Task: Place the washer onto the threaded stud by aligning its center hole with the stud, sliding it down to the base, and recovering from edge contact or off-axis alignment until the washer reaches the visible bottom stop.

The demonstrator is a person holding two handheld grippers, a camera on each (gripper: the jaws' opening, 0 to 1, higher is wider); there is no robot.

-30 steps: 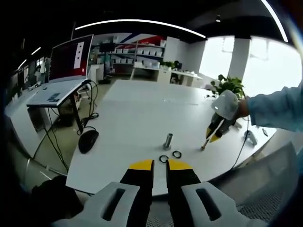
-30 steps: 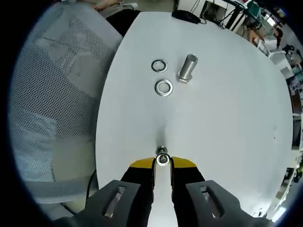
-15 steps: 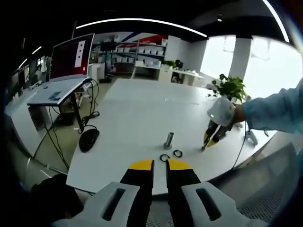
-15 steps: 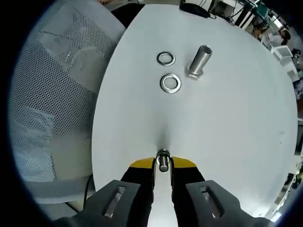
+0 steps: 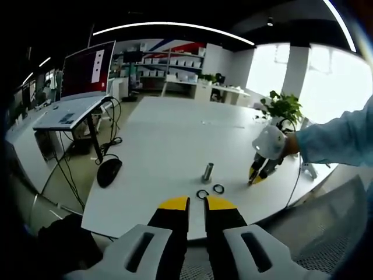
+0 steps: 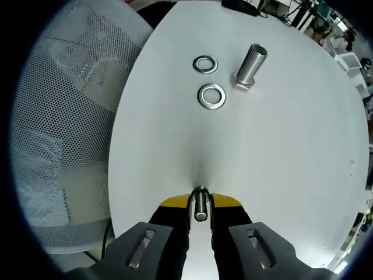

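Right gripper (image 6: 200, 205) clenched on a washer (image 6: 200, 207) held edge-on, well short of the threaded stud (image 6: 249, 65) standing upright on the white table (image 6: 280, 151). Two more washers (image 6: 211, 96) lying flat just beside the stud. Left gripper (image 5: 196, 203) nearly closed, grasping nothing. Risk: approaching tilted, catching the stud's top edge and jamming or slipping free.

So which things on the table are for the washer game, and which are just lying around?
For the job:
threaded stud
two loose washers
washer in the right gripper

Just lying about:
computer mouse
laptop
mesh chair
potted plant
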